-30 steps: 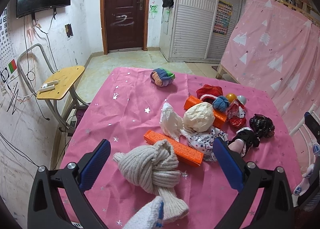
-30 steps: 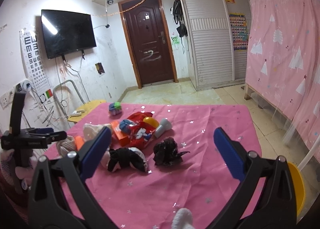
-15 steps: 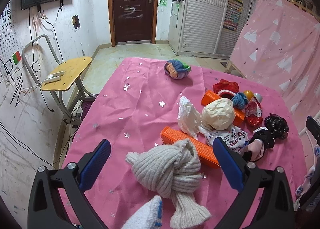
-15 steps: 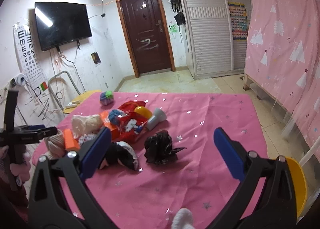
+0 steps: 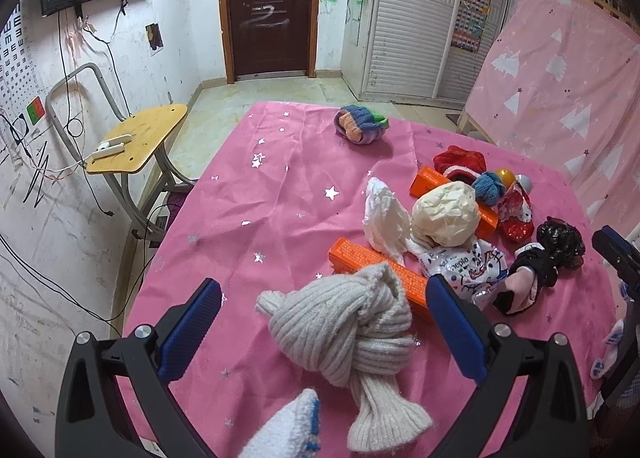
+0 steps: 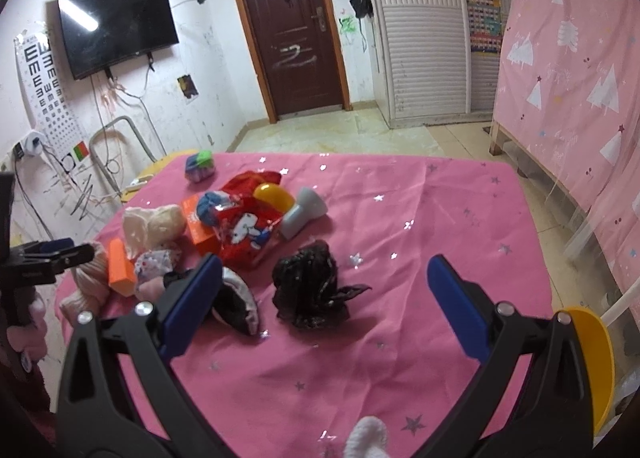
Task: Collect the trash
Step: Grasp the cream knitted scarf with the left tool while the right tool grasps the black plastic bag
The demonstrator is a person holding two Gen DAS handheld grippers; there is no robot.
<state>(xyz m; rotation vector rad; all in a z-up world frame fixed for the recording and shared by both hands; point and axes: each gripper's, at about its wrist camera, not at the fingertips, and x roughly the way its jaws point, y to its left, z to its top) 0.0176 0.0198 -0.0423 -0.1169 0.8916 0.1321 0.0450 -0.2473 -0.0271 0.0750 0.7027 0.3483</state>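
In the left wrist view, the left gripper (image 5: 318,328) stood with jaws apart low in the frame, over the knotted beige knit (image 5: 344,332); a printed wrapper (image 5: 466,262) at right-centre read "nepia".

In the right wrist view, the right gripper (image 6: 324,308) was spread wide around the crumpled black bag (image 6: 310,290) at centre; closing squarely across its bulk would probably hold best.

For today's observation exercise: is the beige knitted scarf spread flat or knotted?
Knotted. The beige knitted scarf is bunched into a thick loop with one tail sticking out toward the camera, lying on the pink tablecloth.
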